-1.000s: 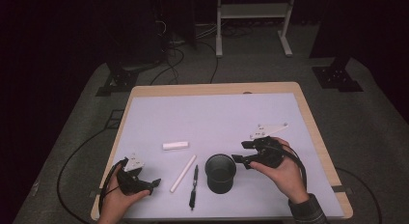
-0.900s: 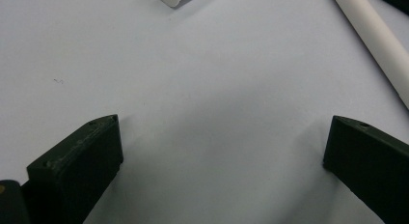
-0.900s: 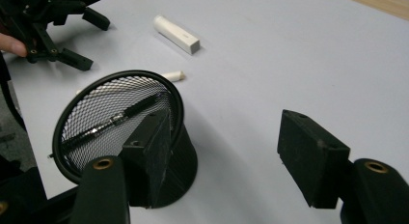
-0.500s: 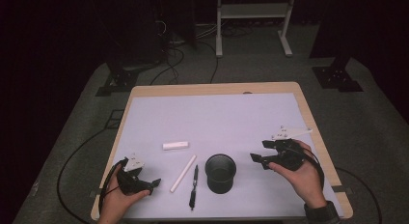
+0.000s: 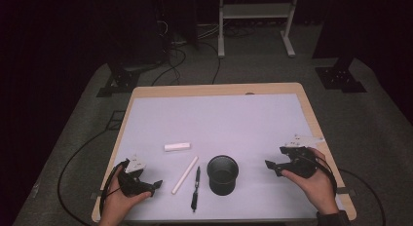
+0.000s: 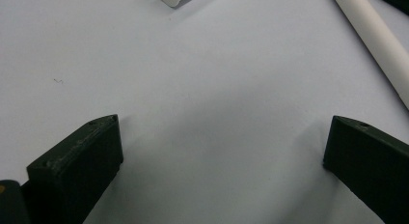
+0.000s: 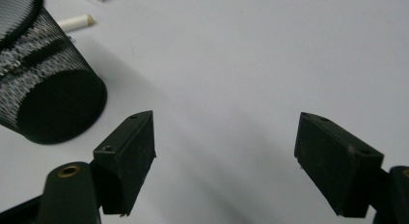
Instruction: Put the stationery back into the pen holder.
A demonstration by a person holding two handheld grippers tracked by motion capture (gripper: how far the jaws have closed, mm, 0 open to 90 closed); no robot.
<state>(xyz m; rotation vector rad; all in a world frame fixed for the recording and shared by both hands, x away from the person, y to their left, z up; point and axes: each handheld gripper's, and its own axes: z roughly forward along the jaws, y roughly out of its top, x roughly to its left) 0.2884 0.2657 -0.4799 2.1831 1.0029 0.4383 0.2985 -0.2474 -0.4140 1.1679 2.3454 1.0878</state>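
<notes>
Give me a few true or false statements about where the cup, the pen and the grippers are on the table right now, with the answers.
1. The black mesh cup stands upright. True.
2. The right gripper holds the cup. False: it is open, apart from the cup, nothing between its fingers.
3. The black pen lies on the table left of the cup. True.
4. The white stick is inside the cup. False: it lies beside the pen.
5. The left gripper is open. True.

black mesh cup [image 5: 222, 174], white stick [image 5: 185, 175], black pen [image 5: 196, 188]
</notes>
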